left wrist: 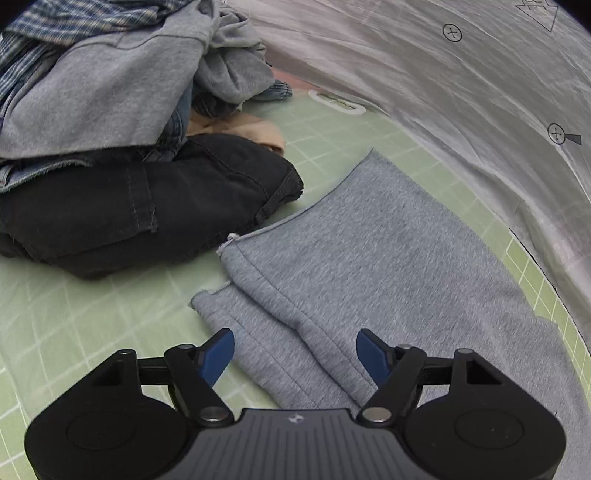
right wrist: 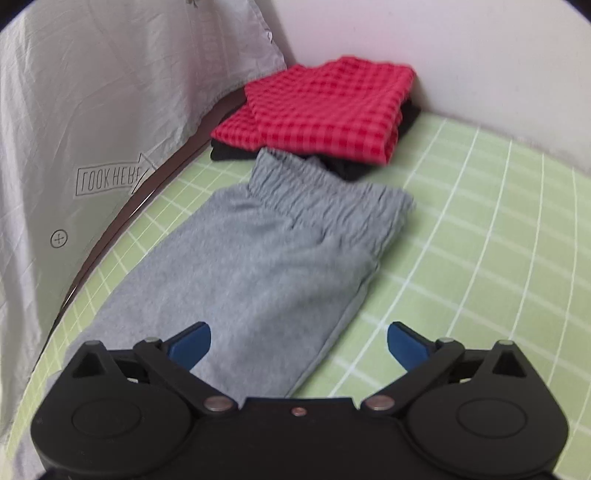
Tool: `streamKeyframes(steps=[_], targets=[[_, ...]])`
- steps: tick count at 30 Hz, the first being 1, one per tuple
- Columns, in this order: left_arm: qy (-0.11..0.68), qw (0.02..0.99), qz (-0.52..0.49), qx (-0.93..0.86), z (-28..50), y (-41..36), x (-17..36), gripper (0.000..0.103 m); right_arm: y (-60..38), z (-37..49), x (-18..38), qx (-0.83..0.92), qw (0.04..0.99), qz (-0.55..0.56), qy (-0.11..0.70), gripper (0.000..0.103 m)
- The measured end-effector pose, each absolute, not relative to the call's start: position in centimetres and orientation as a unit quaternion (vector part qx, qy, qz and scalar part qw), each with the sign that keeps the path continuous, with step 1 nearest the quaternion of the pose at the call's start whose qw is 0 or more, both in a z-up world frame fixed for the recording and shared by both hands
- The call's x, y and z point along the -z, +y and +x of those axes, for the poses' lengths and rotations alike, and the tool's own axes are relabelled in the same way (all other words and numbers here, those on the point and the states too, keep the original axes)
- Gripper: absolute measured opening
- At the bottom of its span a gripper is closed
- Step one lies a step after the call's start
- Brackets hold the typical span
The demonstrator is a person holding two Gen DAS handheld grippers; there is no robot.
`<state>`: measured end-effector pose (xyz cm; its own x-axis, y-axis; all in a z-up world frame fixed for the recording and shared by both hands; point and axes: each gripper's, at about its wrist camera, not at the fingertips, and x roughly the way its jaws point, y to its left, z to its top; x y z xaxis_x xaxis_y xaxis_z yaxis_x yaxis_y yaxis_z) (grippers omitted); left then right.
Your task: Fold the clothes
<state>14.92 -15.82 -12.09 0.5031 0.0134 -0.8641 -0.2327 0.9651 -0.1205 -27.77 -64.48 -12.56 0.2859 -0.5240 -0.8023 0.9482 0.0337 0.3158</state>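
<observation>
Grey sweatpants (left wrist: 369,266) lie flat on the green gridded mat (left wrist: 92,317), legs laid one over the other. In the left wrist view their hem ends point toward the clothes pile, and my left gripper (left wrist: 295,354) hovers open just above the leg hems with nothing between its blue fingers (left wrist: 218,354). In the right wrist view the same sweatpants (right wrist: 277,258) stretch away to their gathered elastic waistband (right wrist: 325,184). My right gripper (right wrist: 299,343) stands open over the leg part, its jaws wide apart and empty.
A pile of unfolded clothes sits at the left: black trousers (left wrist: 147,206), a grey sweatshirt (left wrist: 110,85), a plaid shirt (left wrist: 55,29). A folded red checked garment (right wrist: 325,107) lies on dark clothes beyond the waistband. A printed white sheet (right wrist: 74,110) hangs along the mat's edge.
</observation>
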Motion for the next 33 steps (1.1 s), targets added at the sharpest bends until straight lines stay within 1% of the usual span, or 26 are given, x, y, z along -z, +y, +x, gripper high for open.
streamKeyframes(steps=[1,4,6,12,14,15,16,17,18,19,20,21,22,25,30,33], targets=[[0.494,0.860,-0.113,-0.070,14.8,-15.8,12.3,0.079,-64.2,-27.3,13.0,0.542,0.677,0.429,0.253,0.103],[0.487,0.867,-0.076,-0.069,15.1,-16.6,12.3,0.081,-63.7,-25.8,13.9,0.532,0.687,0.416,0.268,0.103],[0.484,0.870,-0.076,-0.063,15.4,-16.8,12.4,0.083,-63.7,-24.8,14.3,0.523,0.692,0.414,0.275,0.103],[0.490,0.862,-0.101,-0.086,15.9,-15.8,13.1,0.083,-63.9,-23.3,14.7,0.512,0.692,0.407,0.305,0.102],[0.489,0.860,-0.112,-0.091,15.9,-15.2,13.3,0.083,-63.8,-22.8,14.5,0.509,0.696,0.396,0.317,0.098],[0.489,0.859,-0.118,-0.094,15.9,-15.0,13.5,0.081,-63.8,-22.6,14.4,0.507,0.697,0.390,0.323,0.091],[0.489,0.858,-0.124,-0.096,15.9,-14.7,13.6,0.075,-63.7,-22.3,14.3,0.505,0.699,0.384,0.329,0.079],[0.489,0.857,-0.130,-0.099,15.8,-14.4,13.7,0.069,-63.7,-22.1,14.2,0.503,0.701,0.379,0.335,0.071],[0.486,0.858,-0.133,-0.101,15.7,-14.2,13.8,0.057,-63.6,-22.0,14.1,0.497,0.705,0.378,0.336,0.052],[0.482,0.860,-0.130,-0.103,15.6,-14.1,13.8,0.048,-63.6,-22.0,14.0,0.487,0.711,0.384,0.332,0.034],[0.477,0.864,-0.123,-0.106,15.6,-14.0,13.8,0.041,-63.5,-22.1,14.1,0.482,0.714,0.387,0.328,0.027],[0.473,0.866,-0.116,-0.108,15.6,-13.9,13.8,0.023,-63.4,-22.2,14.1,0.481,0.716,0.388,0.325,0.018],[0.471,0.868,-0.110,-0.109,15.6,-13.6,13.9,0.005,-63.3,-22.4,14.2,0.479,0.719,0.387,0.322,0.014],[0.469,0.871,-0.112,-0.096,15.6,-12.5,13.9,0.003,-63.1,-23.1,14.1,0.476,0.727,0.383,0.312,0.009],[0.467,0.873,-0.104,-0.091,14.2,-10.3,12.9,0.003,-63.3,-25.8,13.3,0.486,0.725,0.385,0.298,0.008],[0.465,0.875,-0.106,-0.077,12.1,-8.7,11.8,0.003,-63.6,-27.8,12.7,0.499,0.723,0.379,0.292,0.008]])
